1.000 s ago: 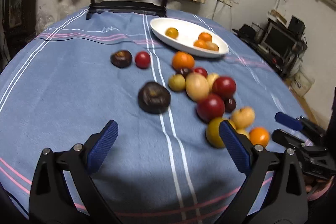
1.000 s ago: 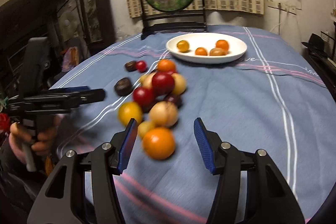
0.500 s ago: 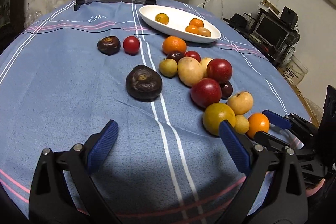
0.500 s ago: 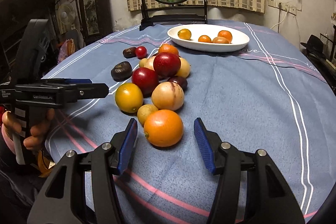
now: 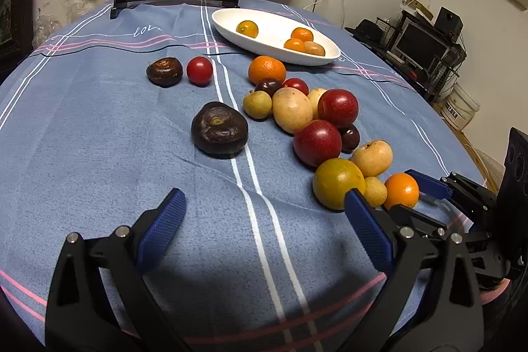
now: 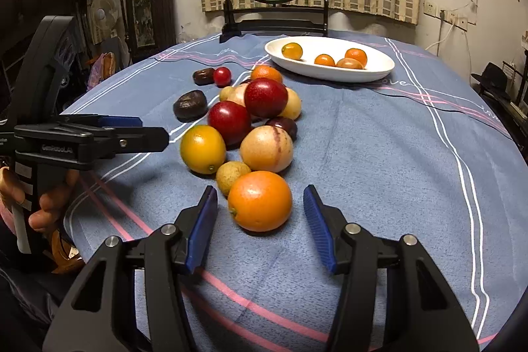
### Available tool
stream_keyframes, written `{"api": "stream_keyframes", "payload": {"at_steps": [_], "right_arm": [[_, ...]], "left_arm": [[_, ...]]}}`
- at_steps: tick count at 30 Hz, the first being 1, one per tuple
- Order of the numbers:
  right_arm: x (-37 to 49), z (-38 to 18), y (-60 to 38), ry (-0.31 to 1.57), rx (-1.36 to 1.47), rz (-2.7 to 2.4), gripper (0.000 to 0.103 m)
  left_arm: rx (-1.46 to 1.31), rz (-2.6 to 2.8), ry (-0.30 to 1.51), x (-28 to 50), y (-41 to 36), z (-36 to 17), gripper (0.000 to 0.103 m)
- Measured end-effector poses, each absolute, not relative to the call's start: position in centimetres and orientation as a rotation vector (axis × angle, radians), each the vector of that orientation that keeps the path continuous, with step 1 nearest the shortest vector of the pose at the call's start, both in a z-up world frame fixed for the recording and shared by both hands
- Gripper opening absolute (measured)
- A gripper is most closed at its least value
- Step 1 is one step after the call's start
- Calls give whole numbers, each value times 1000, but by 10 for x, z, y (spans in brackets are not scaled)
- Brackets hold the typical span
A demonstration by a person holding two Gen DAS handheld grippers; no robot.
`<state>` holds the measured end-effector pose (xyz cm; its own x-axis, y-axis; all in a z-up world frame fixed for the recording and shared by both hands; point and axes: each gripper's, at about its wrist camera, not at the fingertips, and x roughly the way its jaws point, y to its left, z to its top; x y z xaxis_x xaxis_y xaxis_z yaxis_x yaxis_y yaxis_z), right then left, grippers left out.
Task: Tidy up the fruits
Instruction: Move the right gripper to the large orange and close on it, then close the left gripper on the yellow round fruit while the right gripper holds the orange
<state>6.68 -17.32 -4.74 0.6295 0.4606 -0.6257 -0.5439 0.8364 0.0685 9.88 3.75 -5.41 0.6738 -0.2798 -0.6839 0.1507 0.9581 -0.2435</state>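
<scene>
Fruits lie loose on the blue striped tablecloth (image 5: 99, 137), and going left to right in the left wrist view they begin with a small dark brown fruit (image 5: 164, 72) touching a red cherry tomato (image 5: 199, 71). A larger dark brown fruit (image 5: 219, 129) sits alone nearer the camera. Right of it, a heap of red, tan, yellow and orange pieces trails toward the table edge, ending in an orange (image 5: 401, 189). Behind the heap, the white oval dish (image 5: 264, 47) holds four small orange-toned fruits.

The left gripper (image 5: 264, 226) hovers low over bare cloth, jaws spread wide and empty. The right gripper (image 6: 260, 220) is also spread, its blue pads flanking the orange (image 6: 260, 201) without touching it.
</scene>
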Motion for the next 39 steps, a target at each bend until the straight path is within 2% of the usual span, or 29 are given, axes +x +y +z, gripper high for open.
{"api": "stream_keyframes", "payload": {"at_steps": [5,9,18,23,25,27,29,30,37,39], "right_arm": [[68,-49,-169,686,-139,565,45],[70,-50,-170,702,-136,559,41],[80,-43,-204,686,4,517,40],[98,-53,-225,789,185,552,40],[98,-53,-222,793,170,551,40],[96,-53,-220,788,154,548,40],[94,-53,-220,784,145,549,40],[94,-52,-220,784,146,550,40],[92,-53,-220,779,146,562,40],[93,-52,-220,777,146,565,40]], "left_arm": [[-172,-247,795,98,38,-54,98],[-171,-252,794,97,38,-55,98],[-175,-268,780,95,37,-54,98],[-113,-281,716,87,22,-45,97],[-120,-317,730,88,13,-46,92],[-143,-351,758,93,6,-49,76],[-173,-373,784,99,1,-50,69],[-176,-371,793,102,0,-51,66],[-215,-372,827,114,-7,-51,65],[-210,-381,839,115,-9,-53,55]]}}
